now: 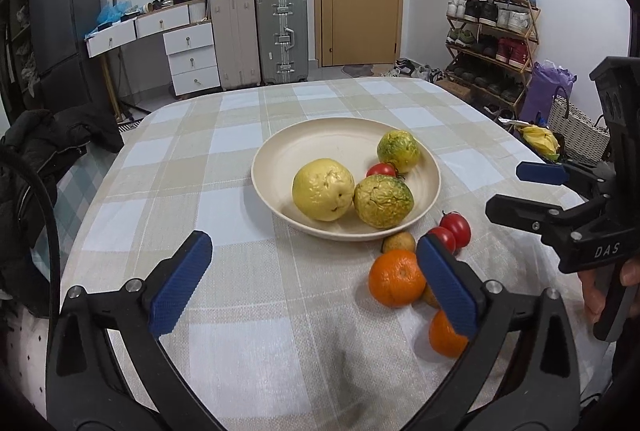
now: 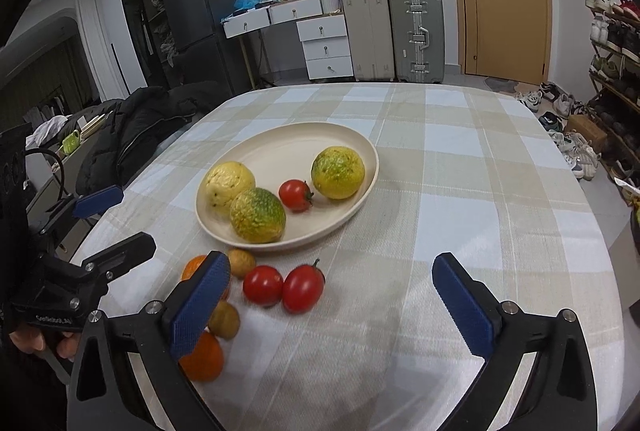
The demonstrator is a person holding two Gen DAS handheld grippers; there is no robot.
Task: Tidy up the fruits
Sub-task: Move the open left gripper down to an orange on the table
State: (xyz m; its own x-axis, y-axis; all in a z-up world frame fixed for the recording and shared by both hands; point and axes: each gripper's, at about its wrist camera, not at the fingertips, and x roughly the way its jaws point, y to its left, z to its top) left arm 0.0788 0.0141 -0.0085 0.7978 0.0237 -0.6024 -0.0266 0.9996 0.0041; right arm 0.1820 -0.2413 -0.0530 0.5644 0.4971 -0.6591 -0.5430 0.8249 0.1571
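A cream plate [image 1: 280, 147] on the checked tablecloth holds a yellow fruit [image 1: 323, 189], two green-yellow wrinkled fruits [image 1: 383, 202] and one tomato [image 1: 381, 170]. In front of the plate lie two tomatoes [image 2: 282, 287], two oranges [image 1: 396, 277] and two small brown fruits [image 2: 241, 263]. My left gripper [image 1: 314, 247] hangs open over the cloth near the plate's front rim, nothing between its blue pads. My right gripper [image 2: 331, 265] is open too, above the cloth just right of the loose tomatoes, and holds nothing. Its left finger [image 2: 200, 307] hides part of an orange.
The table [image 2: 480, 191] has bare cloth to the right of and behind the plate. A black jacket [image 2: 132, 127] lies off the left edge. Suitcases [image 1: 260, 35], white drawers and a shoe rack [image 1: 492, 31] stand beyond the far edge.
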